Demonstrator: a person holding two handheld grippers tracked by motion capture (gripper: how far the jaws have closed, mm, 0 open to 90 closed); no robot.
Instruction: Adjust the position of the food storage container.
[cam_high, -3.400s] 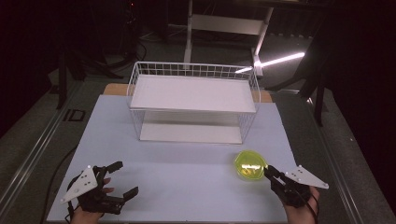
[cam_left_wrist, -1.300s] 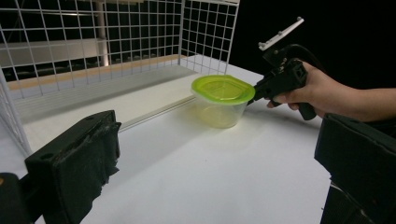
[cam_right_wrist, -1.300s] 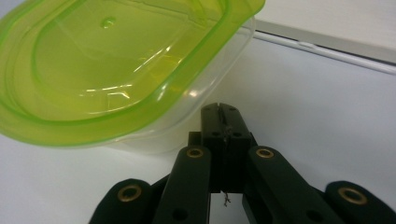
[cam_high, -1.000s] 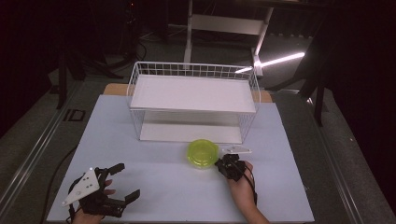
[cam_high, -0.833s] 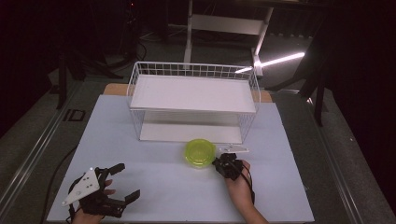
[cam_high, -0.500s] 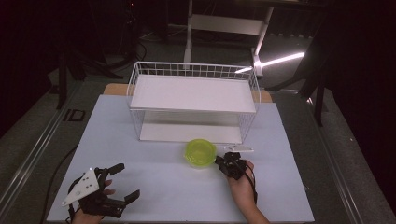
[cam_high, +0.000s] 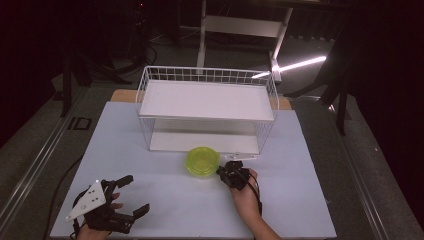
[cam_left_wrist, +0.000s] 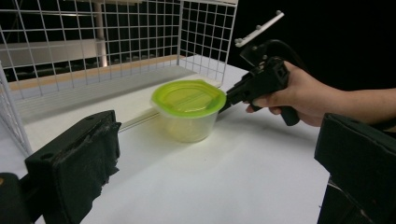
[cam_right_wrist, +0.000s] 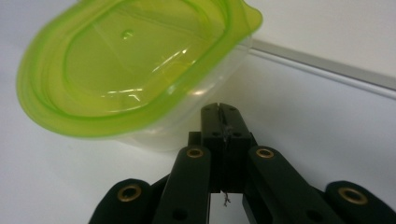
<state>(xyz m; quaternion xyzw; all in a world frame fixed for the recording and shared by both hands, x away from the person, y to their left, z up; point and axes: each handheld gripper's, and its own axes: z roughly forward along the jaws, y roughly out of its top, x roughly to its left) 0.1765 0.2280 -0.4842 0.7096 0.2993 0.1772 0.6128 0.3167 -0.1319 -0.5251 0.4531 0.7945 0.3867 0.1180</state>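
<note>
White table (cam_high: 150, 195) bearing tub (cam_high: 202, 161), wire rack (cam_high: 207, 112)

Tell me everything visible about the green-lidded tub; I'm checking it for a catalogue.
The tub is a small round container with a clear, slightly cloudy plastic body and a translucent lime-green lid with a raised rim and a small pull tab. The lid is on, and it looks empty. It stands upright on the white table, just in front of the wire rack's lower shelf. The shut right gripper has its tips at the wall just under the lid's rim.

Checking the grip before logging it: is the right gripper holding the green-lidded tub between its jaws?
No: the right gripper has its jaws shut together, empty, tip against the side of the tub.
</note>
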